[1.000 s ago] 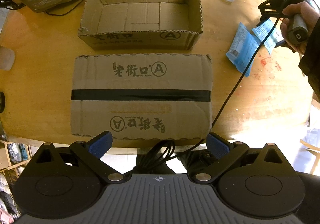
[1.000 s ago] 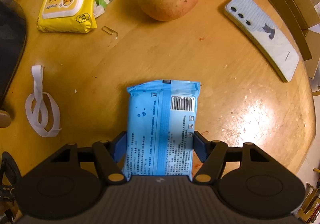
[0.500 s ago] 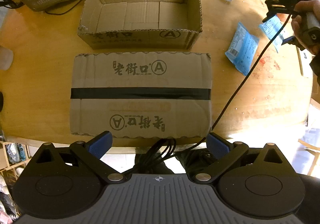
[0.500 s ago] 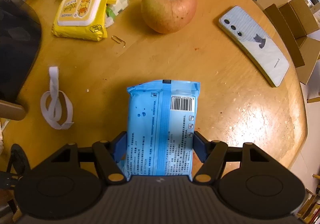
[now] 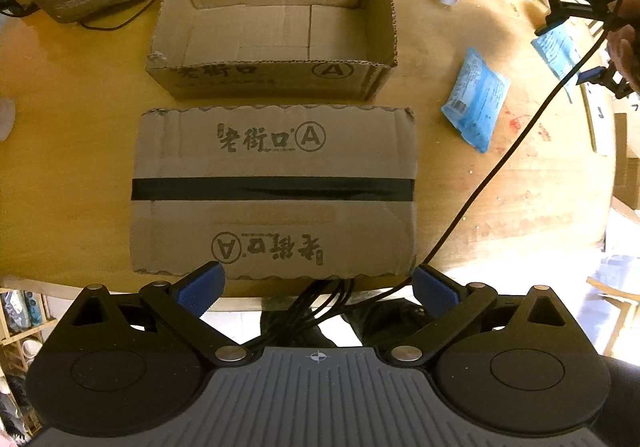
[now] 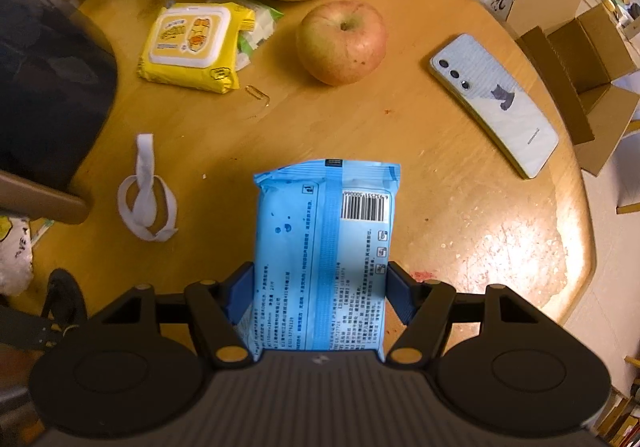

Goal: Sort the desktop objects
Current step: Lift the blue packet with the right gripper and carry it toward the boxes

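Right wrist view: right gripper clamps the blue wipes pack between its jaws; apple ahead. Left gripper gapes wide, cardboard box beyond.

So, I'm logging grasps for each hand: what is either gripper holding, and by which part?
The right gripper clamps the blue wipes pack across its long side edges, near its rear end. The left gripper is open, holding nothing.
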{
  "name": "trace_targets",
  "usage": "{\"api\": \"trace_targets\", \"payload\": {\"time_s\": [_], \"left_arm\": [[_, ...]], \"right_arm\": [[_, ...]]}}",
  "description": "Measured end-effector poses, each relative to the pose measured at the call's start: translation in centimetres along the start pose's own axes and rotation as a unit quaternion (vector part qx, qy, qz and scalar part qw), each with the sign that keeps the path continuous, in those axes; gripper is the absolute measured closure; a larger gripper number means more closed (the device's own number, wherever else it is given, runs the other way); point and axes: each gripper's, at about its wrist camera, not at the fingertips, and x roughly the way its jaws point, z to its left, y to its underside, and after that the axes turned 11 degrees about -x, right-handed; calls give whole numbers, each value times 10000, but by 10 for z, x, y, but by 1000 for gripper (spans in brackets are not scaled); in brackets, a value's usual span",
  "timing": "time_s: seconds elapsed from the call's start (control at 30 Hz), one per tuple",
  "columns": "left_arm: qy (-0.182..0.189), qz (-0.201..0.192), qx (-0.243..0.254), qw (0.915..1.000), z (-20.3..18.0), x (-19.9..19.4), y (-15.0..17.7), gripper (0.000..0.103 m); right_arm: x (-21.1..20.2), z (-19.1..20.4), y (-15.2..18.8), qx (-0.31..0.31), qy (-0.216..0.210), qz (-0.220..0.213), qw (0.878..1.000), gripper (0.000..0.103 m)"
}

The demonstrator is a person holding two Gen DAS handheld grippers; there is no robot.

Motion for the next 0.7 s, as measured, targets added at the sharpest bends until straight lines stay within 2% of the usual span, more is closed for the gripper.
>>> {"api": "trace_targets", "payload": {"time_s": [0.33,0.7], "left_arm": [[121,-20,71,9999,2,1,-4,0],[50,-46,139,9999,3,0,-6,0]], "right_arm": [[-27,2,5,-233,34,10,9997,37],[-25,-2,4,-463,-68,120,9988,37]]}}
